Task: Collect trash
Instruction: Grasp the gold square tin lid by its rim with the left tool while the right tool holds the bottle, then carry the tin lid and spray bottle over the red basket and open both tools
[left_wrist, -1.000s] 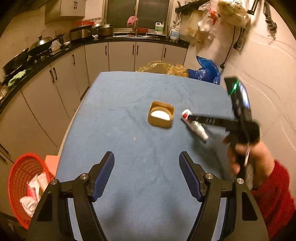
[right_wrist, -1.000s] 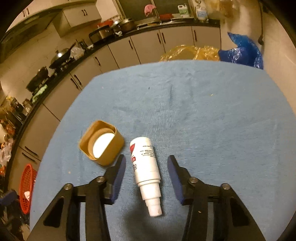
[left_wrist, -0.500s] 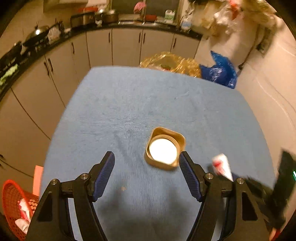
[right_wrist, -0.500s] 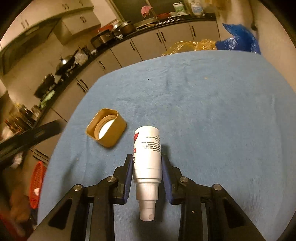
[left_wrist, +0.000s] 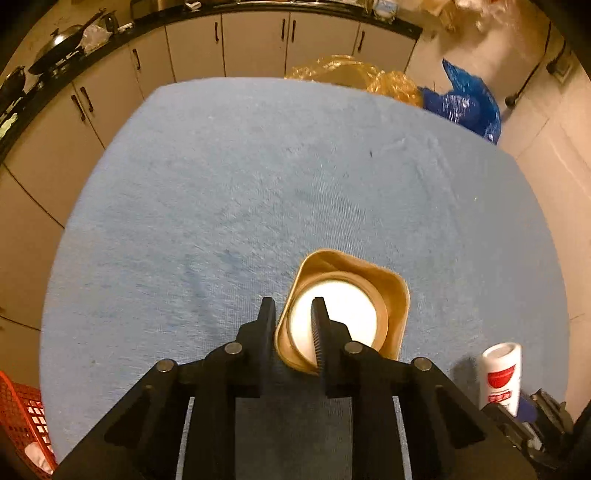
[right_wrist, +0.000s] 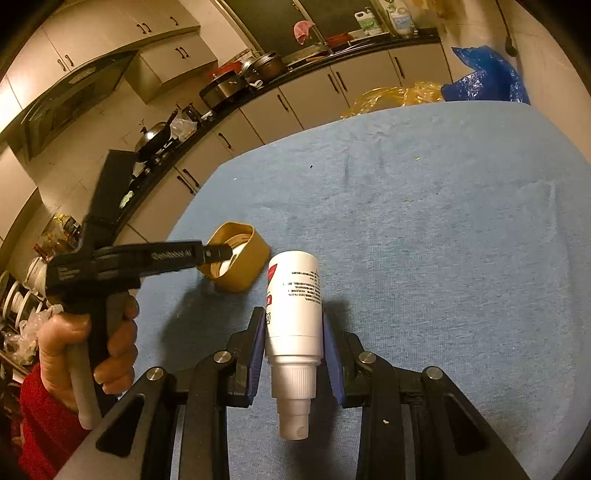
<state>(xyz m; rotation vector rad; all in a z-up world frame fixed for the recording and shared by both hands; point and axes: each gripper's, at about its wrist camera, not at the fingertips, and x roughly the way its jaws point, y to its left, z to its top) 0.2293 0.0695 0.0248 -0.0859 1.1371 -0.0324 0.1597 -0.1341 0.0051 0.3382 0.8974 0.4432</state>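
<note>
A gold square cap (left_wrist: 391, 295) with a white inside lies on the blue-covered table (left_wrist: 258, 177). My left gripper (left_wrist: 291, 306) points steeply down at it. Its jaws are closing on the cap's left wall, one finger inside and one outside. The right wrist view shows the same grip from the side: the cap (right_wrist: 251, 258) with the left gripper (right_wrist: 218, 253) on it, held by a hand (right_wrist: 74, 350) in a red sleeve. My right gripper (right_wrist: 293, 318) is shut on a white spray bottle (right_wrist: 295, 288) with a red label, which lies nozzle towards the camera.
A red mesh basket (left_wrist: 18, 417) with scraps stands on the floor off the table's left front corner. Yellow (left_wrist: 351, 72) and blue (left_wrist: 465, 103) plastic bags sit beyond the far edge. Kitchen cabinets and a cluttered counter (right_wrist: 229, 88) run along the back and left.
My left gripper moved forward and down onto the gold cap and its jaws went from wide to narrow around the cap's wall. The right jaws closed on the spray bottle.
</note>
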